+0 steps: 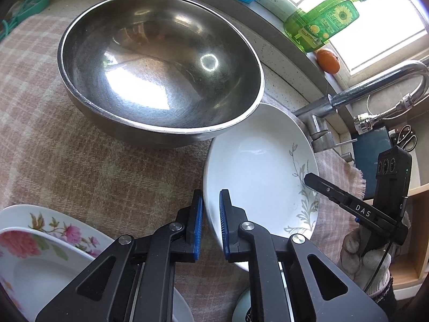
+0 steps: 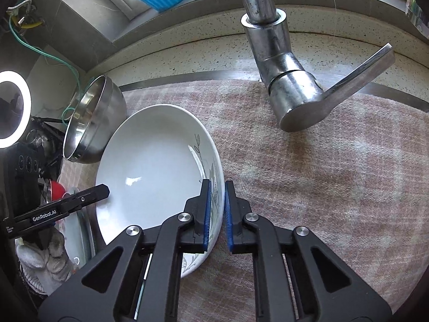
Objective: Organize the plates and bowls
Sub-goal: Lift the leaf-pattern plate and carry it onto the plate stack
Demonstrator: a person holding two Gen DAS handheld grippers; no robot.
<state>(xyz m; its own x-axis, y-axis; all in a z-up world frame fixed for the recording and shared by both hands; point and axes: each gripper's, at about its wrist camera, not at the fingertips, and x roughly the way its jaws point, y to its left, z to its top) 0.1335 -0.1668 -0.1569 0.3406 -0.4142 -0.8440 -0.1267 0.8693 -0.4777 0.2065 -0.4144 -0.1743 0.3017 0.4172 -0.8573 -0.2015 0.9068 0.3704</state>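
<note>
On the cloth-covered table, the steel bowl sits at the far left, and the white leaf-patterned plate lies just to its right, its far edge tucked under the bowl's rim. The step in hand looks like a two-sided pickup of that plate. The left hand-held gripper is clamped on its near-left rim, the right hand-held gripper on its right rim. Next would be a level lift, probably toward the flowered plate at near left.

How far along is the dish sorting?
Nothing looks stacked yet. In hand: both the left gripper and right gripper are clamped on opposite rims of the white plate. Left: the steel bowl and the floral plate sit separate on the cloth.
</note>
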